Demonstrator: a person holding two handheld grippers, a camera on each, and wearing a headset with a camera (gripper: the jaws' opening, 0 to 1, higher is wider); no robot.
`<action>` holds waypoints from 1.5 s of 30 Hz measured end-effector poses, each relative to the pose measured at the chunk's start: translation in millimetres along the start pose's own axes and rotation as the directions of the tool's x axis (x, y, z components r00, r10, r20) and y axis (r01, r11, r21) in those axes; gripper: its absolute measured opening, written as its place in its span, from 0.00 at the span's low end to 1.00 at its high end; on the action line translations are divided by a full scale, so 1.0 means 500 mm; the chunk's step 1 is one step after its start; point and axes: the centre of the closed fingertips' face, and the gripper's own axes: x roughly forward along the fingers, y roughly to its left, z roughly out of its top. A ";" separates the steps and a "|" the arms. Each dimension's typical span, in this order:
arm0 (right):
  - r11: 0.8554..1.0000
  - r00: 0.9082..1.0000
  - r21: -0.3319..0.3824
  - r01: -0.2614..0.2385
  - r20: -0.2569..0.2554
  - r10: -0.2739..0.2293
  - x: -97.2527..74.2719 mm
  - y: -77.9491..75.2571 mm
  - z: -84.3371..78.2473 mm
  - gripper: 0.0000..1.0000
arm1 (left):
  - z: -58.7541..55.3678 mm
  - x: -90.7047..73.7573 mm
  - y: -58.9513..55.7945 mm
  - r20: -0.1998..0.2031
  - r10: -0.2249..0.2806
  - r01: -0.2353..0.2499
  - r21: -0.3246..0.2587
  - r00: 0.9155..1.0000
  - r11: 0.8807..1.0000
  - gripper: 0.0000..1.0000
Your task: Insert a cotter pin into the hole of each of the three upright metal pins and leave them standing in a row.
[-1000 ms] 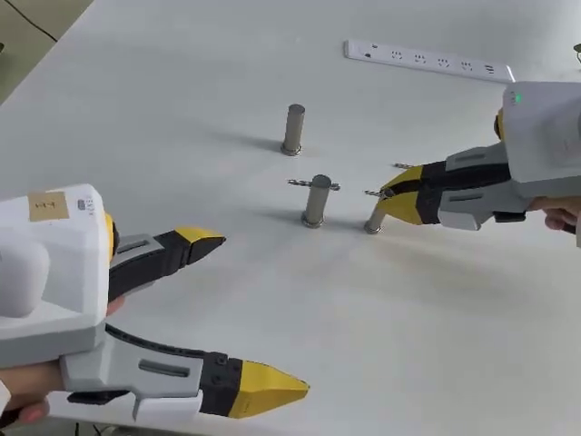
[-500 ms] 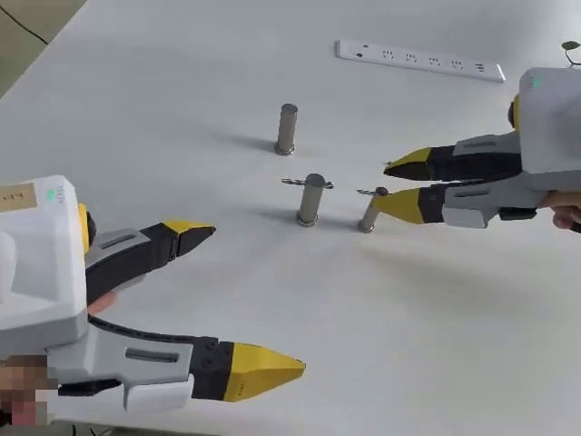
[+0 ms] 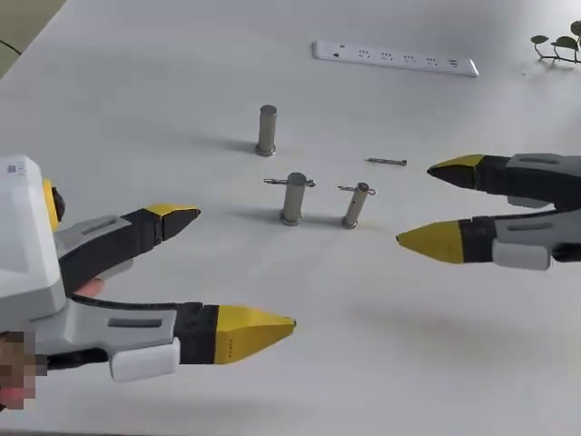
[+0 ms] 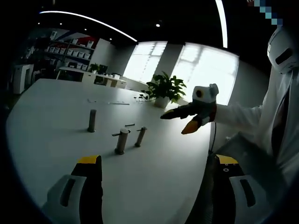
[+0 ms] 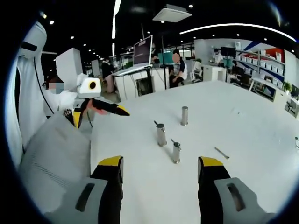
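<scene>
On the white table (image 3: 436,345), one grey metal pin (image 3: 267,130) stands behind two side-by-side pins (image 3: 294,197) (image 3: 355,205). A thin loose cotter pin (image 3: 387,162) lies to their right.

Head view: forward and down over the surface (image 3: 136,91), moderately near. Left gripper view: low, along my jaws, facing the right gripper (image 4: 173,124). Right gripper view: opposite, facing the left gripper (image 5: 99,115). All three share the upright metal pins (image 3: 293,198).
</scene>
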 end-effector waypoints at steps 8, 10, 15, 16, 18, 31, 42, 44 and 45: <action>0.998 0.999 0.062 0.031 -0.031 -0.029 -0.020 0.031 -0.037 0.79 | 0.001 -0.004 0.004 -0.002 -0.001 0.001 -0.007 1.000 1.000 0.99; 0.993 0.995 0.080 0.087 -0.046 -0.084 -0.024 0.019 -0.045 0.88 | 0.000 -0.005 0.008 -0.004 0.005 -0.005 -0.006 1.000 1.000 0.99; 0.983 0.991 0.132 0.131 -0.035 -0.128 -0.036 0.008 -0.047 0.94 | 0.003 -0.006 0.016 0.004 0.017 -0.017 -0.009 1.000 1.000 0.99; 0.983 0.991 0.130 0.133 -0.040 -0.129 -0.041 0.007 -0.050 0.94 | 0.006 -0.006 0.020 0.010 0.021 -0.021 -0.013 1.000 1.000 0.99; 0.982 0.989 0.125 0.145 -0.044 -0.140 -0.046 0.005 -0.053 0.94 | 0.010 -0.006 0.025 0.019 0.028 -0.028 -0.015 0.999 1.000 0.99; 0.980 0.985 0.120 0.159 -0.084 -0.149 -0.044 0.018 -0.067 0.94 | 0.108 0.042 0.086 0.104 0.037 -0.042 0.044 0.994 0.998 0.99; 0.981 0.982 0.094 0.169 -0.097 -0.159 -0.048 0.016 -0.065 0.92 | 0.200 0.119 0.145 0.155 0.018 -0.041 0.147 0.988 0.988 0.93; 0.981 0.982 0.096 0.169 -0.098 -0.160 -0.050 0.017 -0.065 0.92 | 0.207 0.133 0.159 0.153 0.017 -0.040 0.152 0.988 0.988 0.90; 0.981 0.982 0.097 0.171 -0.098 -0.161 -0.051 0.017 -0.065 0.92 | 0.210 0.141 0.170 0.153 0.023 -0.046 0.149 0.988 0.988 0.89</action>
